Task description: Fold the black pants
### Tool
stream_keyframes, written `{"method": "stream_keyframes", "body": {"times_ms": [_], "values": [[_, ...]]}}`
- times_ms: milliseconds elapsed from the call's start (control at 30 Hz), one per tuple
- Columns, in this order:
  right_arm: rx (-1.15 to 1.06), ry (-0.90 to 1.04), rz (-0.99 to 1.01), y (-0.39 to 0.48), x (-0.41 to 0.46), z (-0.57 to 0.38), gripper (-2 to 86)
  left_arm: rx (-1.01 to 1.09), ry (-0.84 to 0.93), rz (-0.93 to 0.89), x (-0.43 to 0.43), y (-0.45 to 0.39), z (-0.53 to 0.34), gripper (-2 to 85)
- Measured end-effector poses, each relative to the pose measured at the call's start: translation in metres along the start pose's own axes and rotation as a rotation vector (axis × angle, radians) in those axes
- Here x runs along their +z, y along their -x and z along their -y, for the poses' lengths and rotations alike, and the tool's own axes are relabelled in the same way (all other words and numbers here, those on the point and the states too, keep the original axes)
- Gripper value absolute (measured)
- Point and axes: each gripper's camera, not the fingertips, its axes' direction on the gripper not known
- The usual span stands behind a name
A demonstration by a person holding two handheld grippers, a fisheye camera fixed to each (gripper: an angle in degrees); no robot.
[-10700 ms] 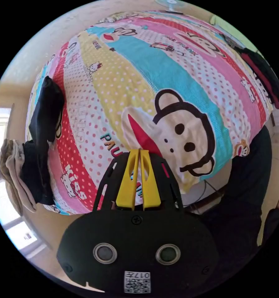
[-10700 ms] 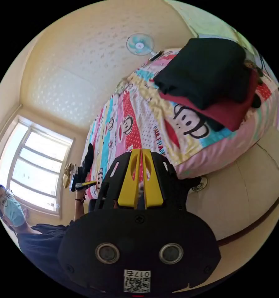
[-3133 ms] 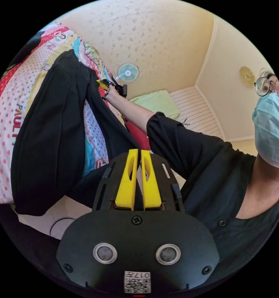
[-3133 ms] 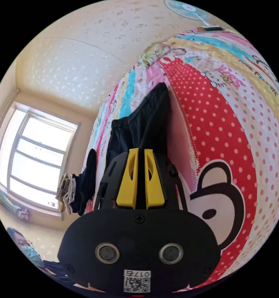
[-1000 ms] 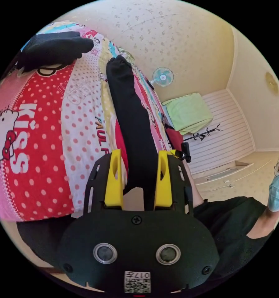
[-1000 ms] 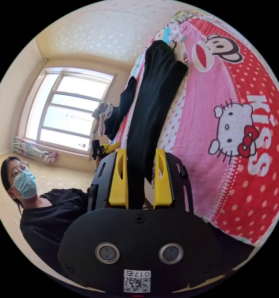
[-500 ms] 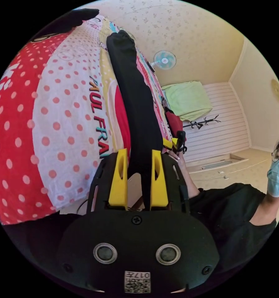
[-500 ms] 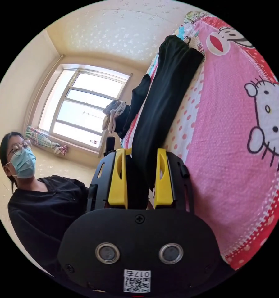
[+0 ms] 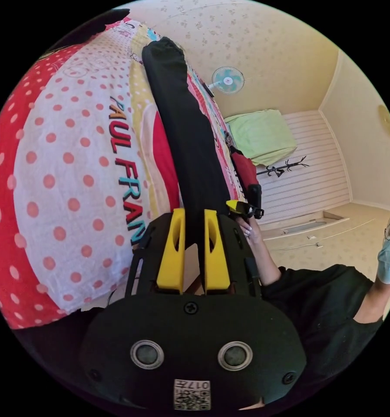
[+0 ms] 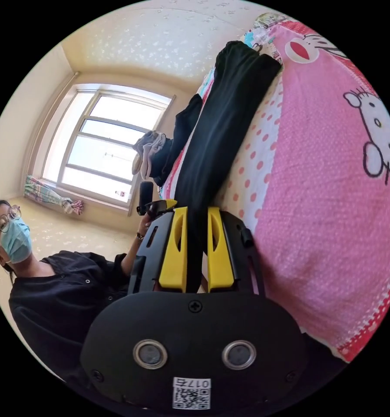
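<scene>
Left gripper (image 9: 194, 215) first: its yellow jaws have narrowed over the last second from well apart to close in on the black pants (image 9: 184, 130), and both now look pressed against the cloth edge that hangs off the near side of the bed (image 9: 69, 182). From there the pants run as one long narrow strip across the cartoon-print sheet toward the far side, already doubled lengthwise. A fan (image 9: 227, 80) stands against the far wall.

Right gripper (image 10: 197, 217) — same change. Jaws were spread around the strip a second ago, now drawn in on the pants (image 10: 223, 126) with only the cloth between them, so it appears to have hold of that end too. In the left gripper view the right gripper (image 9: 242, 208) sits just beside the pants edge in the person's hand (image 9: 249, 228); in the right gripper view the left gripper (image 10: 158, 205) shows likewise beside the strip.

Meaning for the task: both near corners look gripped, so the grasp step seems done — next is probably lifting this end and carrying it over to the far end to halve the length. Other dark clothes (image 10: 177, 134) lie further along the bed near the window (image 10: 104, 147).
</scene>
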Motion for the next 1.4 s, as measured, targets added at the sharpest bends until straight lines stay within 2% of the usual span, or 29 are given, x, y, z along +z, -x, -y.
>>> {"method": "stream_keyframes", "body": {"times_ms": [67, 200, 367, 567, 733, 900, 1000, 1133, 1267, 1400], "values": [[0.041, 0.038, -0.002, 0.007, 0.008, -0.007, 4.9, -0.001, 0.033, -0.008, 0.001, -0.004, -0.010, 5.0], [0.040, 0.165, -0.212, 0.057, 0.021, -0.029, 3.5, 0.121, 0.093, -0.060, -0.010, -0.036, -0.038, 4.0], [-0.171, 0.249, -0.443, 0.159, 0.029, -0.065, 2.8, 0.343, 0.041, -0.104, -0.042, -0.106, -0.070, 3.9], [-0.521, 0.063, -0.570, 0.303, -0.002, -0.118, 2.4, 0.577, -0.115, -0.192, -0.105, -0.198, -0.097, 3.7], [-0.852, -0.142, -0.691, 0.423, -0.034, -0.169, 2.3, 0.849, -0.244, -0.152, -0.151, -0.297, -0.118, 3.6], [-1.083, -0.329, -0.606, 0.500, -0.078, -0.202, 2.3, 1.060, -0.409, -0.196, -0.199, -0.388, -0.129, 3.5], [-1.156, -0.398, -0.605, 0.532, -0.096, -0.202, 2.3, 1.046, -0.450, -0.222, -0.213, -0.418, -0.111, 3.3], [-1.071, -0.390, -0.670, 0.539, -0.108, -0.150, 2.2, 0.942, -0.489, -0.109, -0.209, -0.422, -0.061, 3.2], [-0.910, -0.399, -0.666, 0.497, -0.108, -0.073, 2.0, 0.731, -0.473, -0.092, -0.185, -0.369, 0.031, 3.5], [-0.780, -0.445, -0.617, 0.419, -0.098, -0.003, 1.8, 0.540, -0.472, -0.076, -0.155, -0.299, 0.099, 3.5]]}}
